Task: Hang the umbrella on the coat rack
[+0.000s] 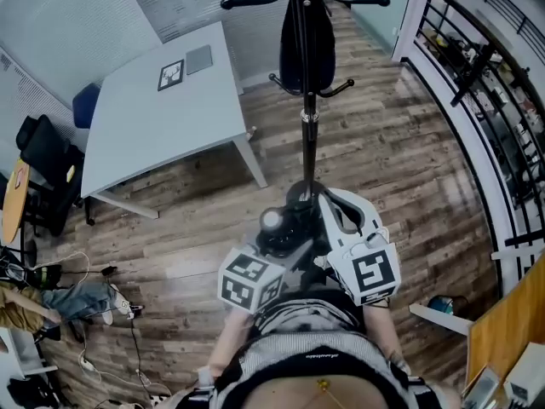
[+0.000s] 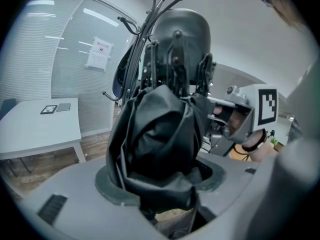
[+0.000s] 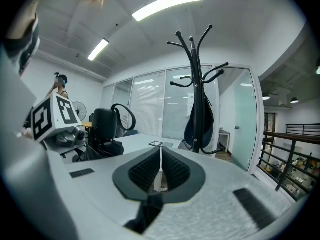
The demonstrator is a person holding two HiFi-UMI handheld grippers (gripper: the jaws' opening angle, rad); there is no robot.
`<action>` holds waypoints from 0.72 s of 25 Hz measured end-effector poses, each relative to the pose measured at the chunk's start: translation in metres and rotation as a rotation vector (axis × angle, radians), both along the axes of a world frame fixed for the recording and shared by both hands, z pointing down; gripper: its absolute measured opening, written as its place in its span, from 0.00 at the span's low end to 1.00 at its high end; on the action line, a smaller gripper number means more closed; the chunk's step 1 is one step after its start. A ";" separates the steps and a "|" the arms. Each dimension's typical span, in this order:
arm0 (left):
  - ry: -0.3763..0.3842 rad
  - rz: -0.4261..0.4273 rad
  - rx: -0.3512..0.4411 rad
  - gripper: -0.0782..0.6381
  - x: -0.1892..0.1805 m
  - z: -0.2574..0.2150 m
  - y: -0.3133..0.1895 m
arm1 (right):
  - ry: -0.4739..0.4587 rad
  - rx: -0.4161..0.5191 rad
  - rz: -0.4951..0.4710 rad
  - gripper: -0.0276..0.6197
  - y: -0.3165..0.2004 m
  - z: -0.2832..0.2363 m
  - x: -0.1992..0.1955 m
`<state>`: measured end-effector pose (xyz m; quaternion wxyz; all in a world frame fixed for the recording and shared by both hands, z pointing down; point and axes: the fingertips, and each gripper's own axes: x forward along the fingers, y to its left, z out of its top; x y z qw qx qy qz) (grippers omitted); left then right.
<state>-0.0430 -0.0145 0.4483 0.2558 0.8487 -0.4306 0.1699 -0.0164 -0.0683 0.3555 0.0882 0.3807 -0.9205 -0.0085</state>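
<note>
Wood-plank floor (image 1: pixel 383 160) carries white desk (image 1: pixel 162 126) and coat rack (image 1: pixel 309 135); left tool (image 2: pixel 160 184) clamps the umbrella (image 2: pixel 160 134), right tool (image 3: pixel 160 171) closed, empty.

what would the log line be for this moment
left gripper: shut on umbrella | right gripper: shut, empty | coat rack: ahead, umbrella not yet hung

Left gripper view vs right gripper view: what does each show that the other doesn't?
Only the left gripper view: the right gripper seen from outside, and a paper sheet on the glass wall.

Only the right gripper view: the left gripper from outside, the right gripper's own pads closed together, and a black railing.

Both: the folded black umbrella held by the left gripper, the coat rack with a dark bag hanging on it, and the white table.
</note>
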 end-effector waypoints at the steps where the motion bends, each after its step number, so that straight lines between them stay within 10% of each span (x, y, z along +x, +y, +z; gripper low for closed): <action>1: -0.002 -0.003 -0.001 0.48 0.000 0.000 -0.003 | 0.000 -0.003 -0.001 0.06 -0.003 0.001 0.001; 18: -0.024 -0.031 -0.013 0.48 0.018 0.005 -0.050 | -0.010 -0.014 -0.032 0.06 -0.056 0.006 0.019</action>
